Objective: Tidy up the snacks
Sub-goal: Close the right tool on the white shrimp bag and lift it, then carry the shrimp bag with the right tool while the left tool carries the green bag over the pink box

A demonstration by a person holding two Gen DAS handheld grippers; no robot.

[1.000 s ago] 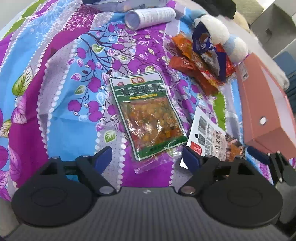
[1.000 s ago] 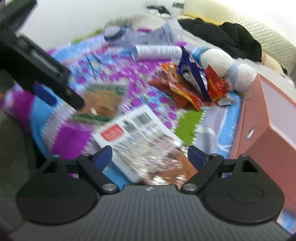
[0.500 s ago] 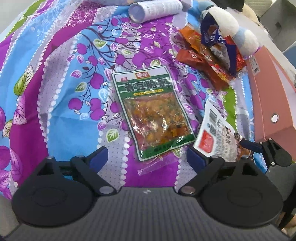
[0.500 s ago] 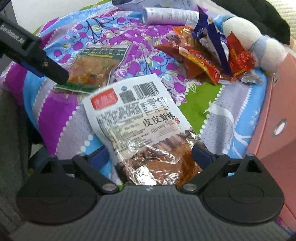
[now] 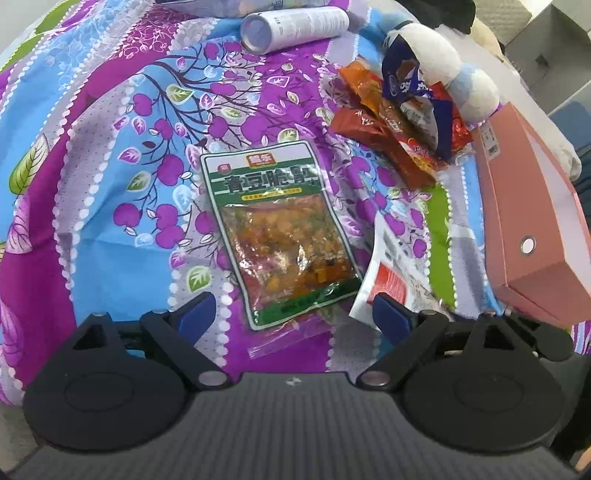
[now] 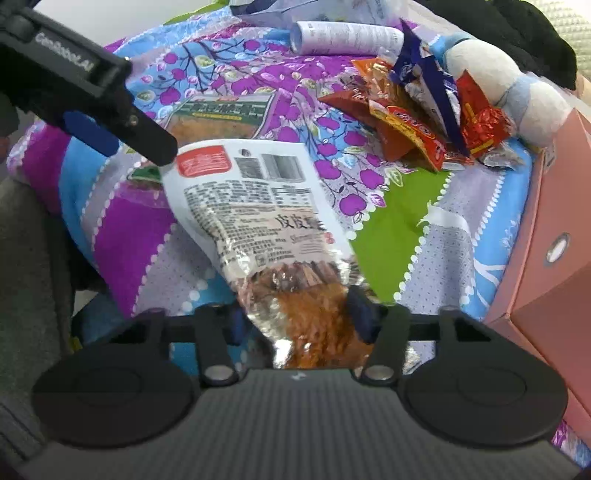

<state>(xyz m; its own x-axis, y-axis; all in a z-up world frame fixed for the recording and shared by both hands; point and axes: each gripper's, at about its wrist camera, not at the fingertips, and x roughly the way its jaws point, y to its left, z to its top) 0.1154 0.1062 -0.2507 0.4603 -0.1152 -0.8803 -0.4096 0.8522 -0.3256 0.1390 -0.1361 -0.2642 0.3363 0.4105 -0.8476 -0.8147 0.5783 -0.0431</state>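
Right wrist view is showing my right gripper (image 6: pixel 301 319) pinching the lower end of the white shrimp snack bag (image 6: pixel 255 210), with both blue pads pressing into the foil. I am holding it by this end because, I think, the flat bag is easier to lift from its edge. The rest of the bag is leaning forward over the purple patterned cloth (image 6: pixel 122 243).

My left gripper (image 5: pixel 291 310) is hanging with fingers spread wide and grasping nothing, just above the near edge of the green pea snack bag (image 5: pixel 280 236). This bag is lying flat on the cloth, so I am lining up the fingers on both sides of it.

Other snack packets (image 5: pixel 402 125) are lying in a pile near the pink box (image 5: pixel 532 229), which is probably where the snacks are going. A white can (image 5: pixel 295 26) is lying behind.
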